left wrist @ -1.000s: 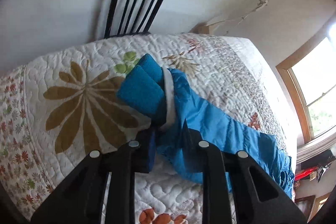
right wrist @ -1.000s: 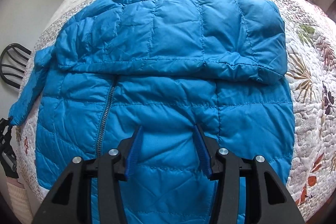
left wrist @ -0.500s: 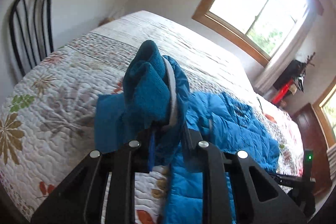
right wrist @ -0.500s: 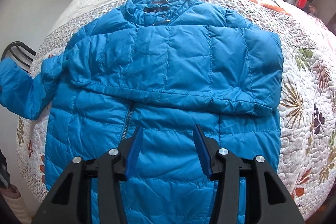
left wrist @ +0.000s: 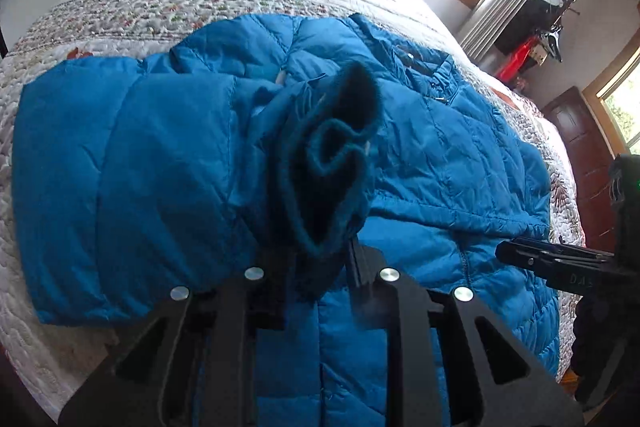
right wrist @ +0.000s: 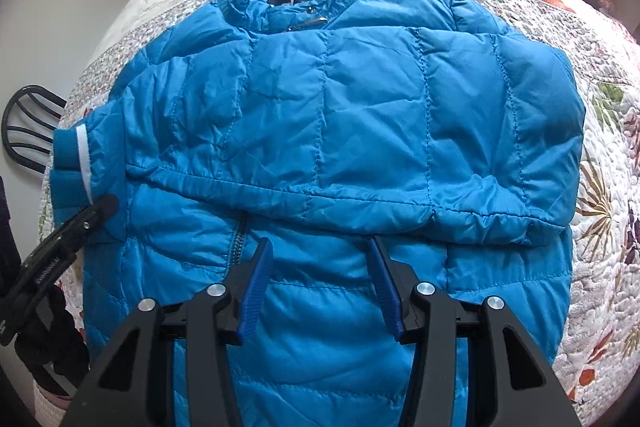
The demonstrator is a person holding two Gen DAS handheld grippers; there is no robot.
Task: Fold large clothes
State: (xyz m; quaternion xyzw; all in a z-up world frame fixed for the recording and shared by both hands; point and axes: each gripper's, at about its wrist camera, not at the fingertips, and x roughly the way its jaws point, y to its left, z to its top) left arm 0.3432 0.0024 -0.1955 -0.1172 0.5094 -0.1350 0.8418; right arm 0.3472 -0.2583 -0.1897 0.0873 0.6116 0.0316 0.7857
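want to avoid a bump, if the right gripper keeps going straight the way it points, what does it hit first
Most likely the blue jacket. The right gripper stands open and empty, pointing steeply down at the jacket's front panel just below the folded-over sleeve. Nothing else shows between them, though depth is hard to judge.

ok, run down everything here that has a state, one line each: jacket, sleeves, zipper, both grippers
jacket: flat on the quilt, front up
right sleeve: folded across the chest
left sleeve: lifted over the jacket, its cuff pinched
zipper: closed where visible
left gripper: shut on the cuff
right gripper: open, empty, above the lower front
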